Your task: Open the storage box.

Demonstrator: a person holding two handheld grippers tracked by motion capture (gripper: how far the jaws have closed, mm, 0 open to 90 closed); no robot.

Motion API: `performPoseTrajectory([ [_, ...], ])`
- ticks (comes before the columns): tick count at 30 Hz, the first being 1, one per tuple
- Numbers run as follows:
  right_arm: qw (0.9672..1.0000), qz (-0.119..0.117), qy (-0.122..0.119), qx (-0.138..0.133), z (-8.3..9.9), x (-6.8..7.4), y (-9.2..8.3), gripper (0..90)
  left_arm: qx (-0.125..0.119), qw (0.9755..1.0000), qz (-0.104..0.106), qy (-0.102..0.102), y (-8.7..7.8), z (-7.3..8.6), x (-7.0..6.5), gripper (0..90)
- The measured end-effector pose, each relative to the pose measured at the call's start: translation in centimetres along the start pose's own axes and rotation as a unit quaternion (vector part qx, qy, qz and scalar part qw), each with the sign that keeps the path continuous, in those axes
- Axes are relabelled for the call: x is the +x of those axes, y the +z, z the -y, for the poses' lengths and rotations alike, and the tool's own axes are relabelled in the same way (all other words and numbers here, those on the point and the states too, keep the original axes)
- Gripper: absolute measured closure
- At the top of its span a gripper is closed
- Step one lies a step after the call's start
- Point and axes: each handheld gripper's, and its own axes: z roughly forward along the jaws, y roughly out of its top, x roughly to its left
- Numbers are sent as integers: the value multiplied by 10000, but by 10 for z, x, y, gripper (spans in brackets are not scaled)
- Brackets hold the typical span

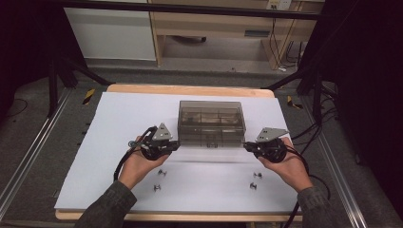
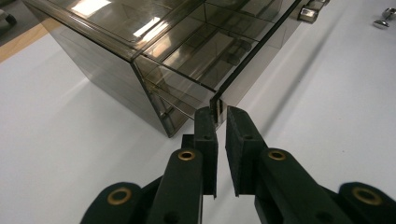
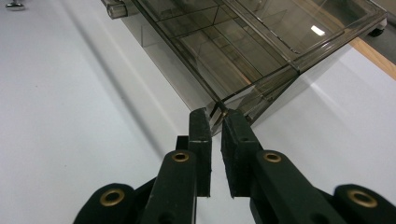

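A smoky clear plastic box [image 1: 211,121] with inner compartments stands at the middle of the white sheet. Its thin lid [image 2: 254,51] juts toward me along the front. My left gripper [image 1: 177,145] is at the lid's left front corner, and in the left gripper view the jaws [image 2: 217,114] are shut on that corner edge. My right gripper [image 1: 246,146] is at the lid's right front corner. There, the jaws [image 3: 215,114] are pinched on the lid's [image 3: 196,51] corner. The box [image 3: 261,42] lies just beyond the fingertips.
Several small metal studs [image 1: 162,172] [image 1: 257,175] lie on the white sheet [image 1: 119,142] between my hands and the table's near edge. One stud [image 2: 385,18] lies past the lid. Dark frame rails run along both sides of the table [image 1: 190,89].
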Motion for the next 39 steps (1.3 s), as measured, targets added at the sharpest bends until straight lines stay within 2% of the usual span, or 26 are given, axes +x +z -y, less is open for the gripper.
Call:
performPoseTrajectory([
  [10, 10000, -4, -13, -2, 8, 11, -6, 826, -16, 10000, 41, 50, -7, 9, -15, 838],
  [20, 10000, 6, -76, 61, 10, 24, -13, 829, -15, 9999, 18, 128, -13, 13, -22, 836],
  [33, 9999, 68, -84, 126, 14, 26, -9, 833, 31, 9999, 48, 113, -7, 18, -23, 835],
  [39, 9999, 70, -64, 72, 15, 27, -8, 831, 11, 9999, 66, 104, -7, 19, -22, 832],
])
